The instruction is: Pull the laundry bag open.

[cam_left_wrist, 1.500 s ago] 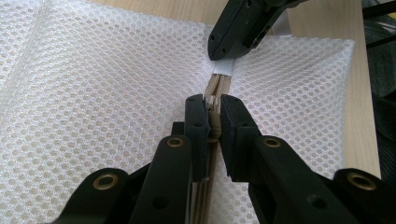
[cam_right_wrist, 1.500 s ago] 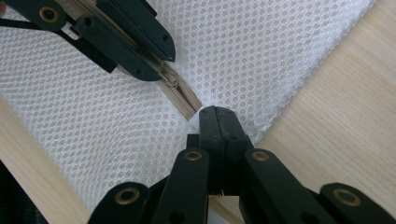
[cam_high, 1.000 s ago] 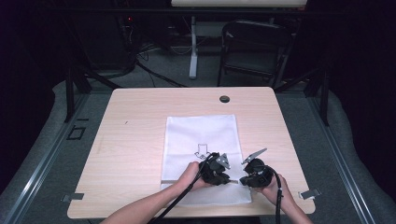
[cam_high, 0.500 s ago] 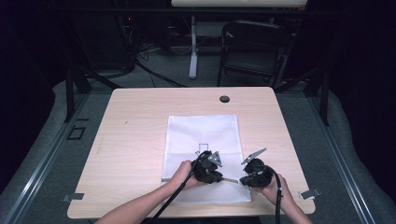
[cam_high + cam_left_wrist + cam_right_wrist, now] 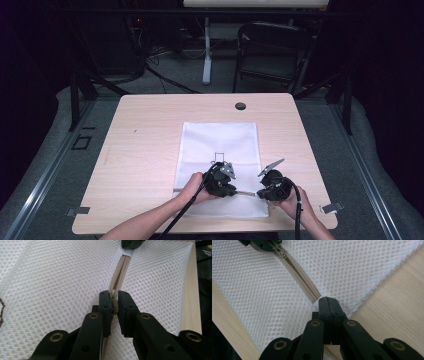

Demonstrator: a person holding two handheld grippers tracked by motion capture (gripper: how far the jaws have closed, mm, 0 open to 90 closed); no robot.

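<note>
A white mesh bag (image 5: 220, 142) lies flat on the wooden table (image 5: 145, 150), with a beige zipper (image 5: 120, 272) running across its near end. My left gripper (image 5: 114, 302) is shut on the zipper's slider (image 5: 114, 308) and points along the zipper toward the right gripper (image 5: 131, 243). In the high view the left gripper (image 5: 234, 191) sits on the bag's near part. My right gripper (image 5: 328, 301) is shut on the bag's edge at the zipper's end (image 5: 315, 296), close to the bag's right side (image 5: 259, 194). The zipper (image 5: 299, 277) looks closed between the two grippers.
A small dark outline mark (image 5: 218, 156) is printed on the bag. A black round grommet (image 5: 240, 106) sits at the table's far edge. Metal clips (image 5: 332, 206) hold the near corners. A dark chair (image 5: 280, 50) and cables stand beyond the table.
My left gripper has slid a little to the left along the zipper, away from the right gripper. The right gripper has stayed where it was.
</note>
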